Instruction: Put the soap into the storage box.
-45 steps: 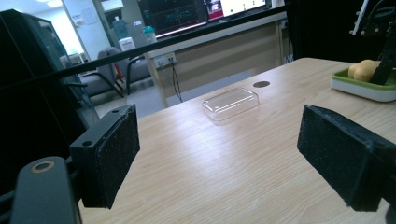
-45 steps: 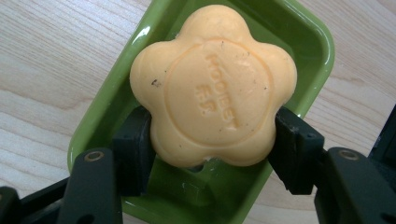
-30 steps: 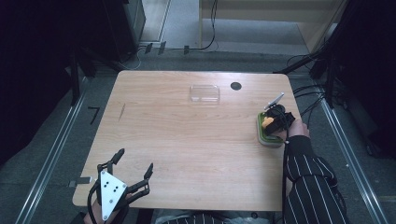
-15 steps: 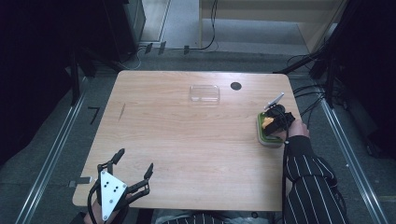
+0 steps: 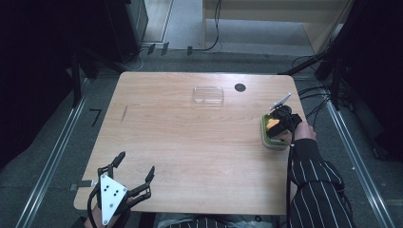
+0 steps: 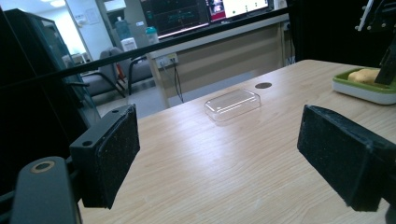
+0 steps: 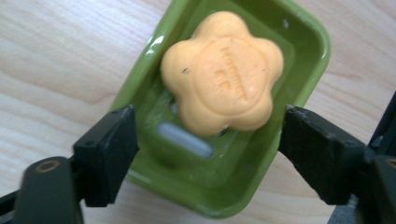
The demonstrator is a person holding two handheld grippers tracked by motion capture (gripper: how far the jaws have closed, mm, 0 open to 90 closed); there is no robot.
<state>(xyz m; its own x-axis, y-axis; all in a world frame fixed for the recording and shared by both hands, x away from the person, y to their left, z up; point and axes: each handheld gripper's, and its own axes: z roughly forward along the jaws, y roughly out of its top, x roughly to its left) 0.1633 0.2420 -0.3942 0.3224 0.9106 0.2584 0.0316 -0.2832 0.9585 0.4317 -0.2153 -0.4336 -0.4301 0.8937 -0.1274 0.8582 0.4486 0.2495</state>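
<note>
An orange flower-shaped soap (image 7: 222, 72) lies in a green soap dish (image 7: 322, 51) near the table's right edge. My right gripper (image 7: 210, 144) points down over the dish; its jaws have just been opening and stand apart on either side of the soap, touching nothing. From above, the right gripper (image 5: 283, 121) covers part of the dish (image 5: 271, 141), and the soap (image 5: 272, 124) peeks out. My left gripper (image 5: 135, 164) rests open at the table's front left corner. In its own view the left gripper (image 6: 219, 154) has nothing between its pads, with the dish (image 6: 359, 91) far off.
A clear plastic lid or box (image 5: 208, 95) lies at the back middle of the wooden table (image 5: 190, 142), beside a round black hole (image 5: 240, 87). Cables trail off the right edge. A striped sleeve (image 5: 309, 175) comes in from the bottom right.
</note>
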